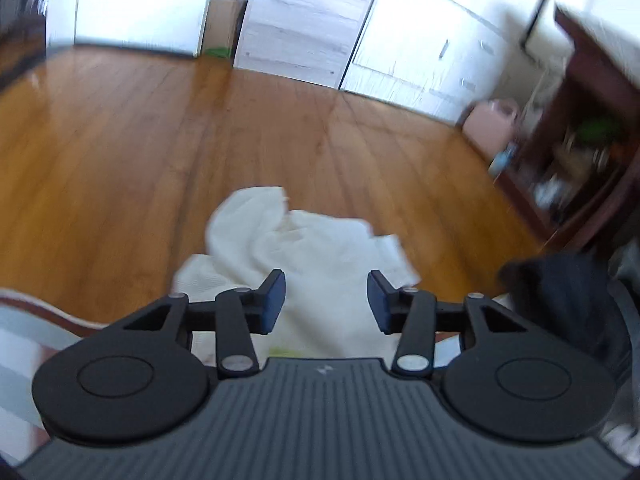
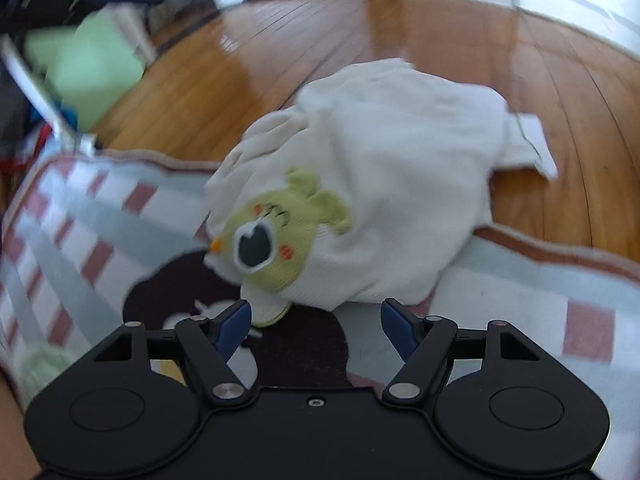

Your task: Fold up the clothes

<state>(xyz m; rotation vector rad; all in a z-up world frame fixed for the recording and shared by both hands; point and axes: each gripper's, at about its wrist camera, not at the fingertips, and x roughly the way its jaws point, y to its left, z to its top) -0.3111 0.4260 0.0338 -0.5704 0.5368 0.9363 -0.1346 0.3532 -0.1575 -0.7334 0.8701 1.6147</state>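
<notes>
Both our hand-held grippers are wide apart and hold nothing: the left hand-held gripper [image 1: 326, 300] and the right hand-held gripper [image 2: 316, 326]. Just beyond each we see the white garment [image 2: 400, 168], crumpled, with a green patch [image 2: 276, 232] on it. It lies half on the checked rug [image 2: 80, 232] and half on the wooden floor [image 1: 200, 128].

A cream-white garment [image 2: 384, 184] lies crumpled in a loose heap just ahead of the right tongs [image 2: 316, 326], half on the striped rug [image 2: 100, 232] and half on the wooden floor [image 2: 580, 128]. A green cartoon creature [image 2: 280, 232], mouth wide open, shows on its near side.
</notes>
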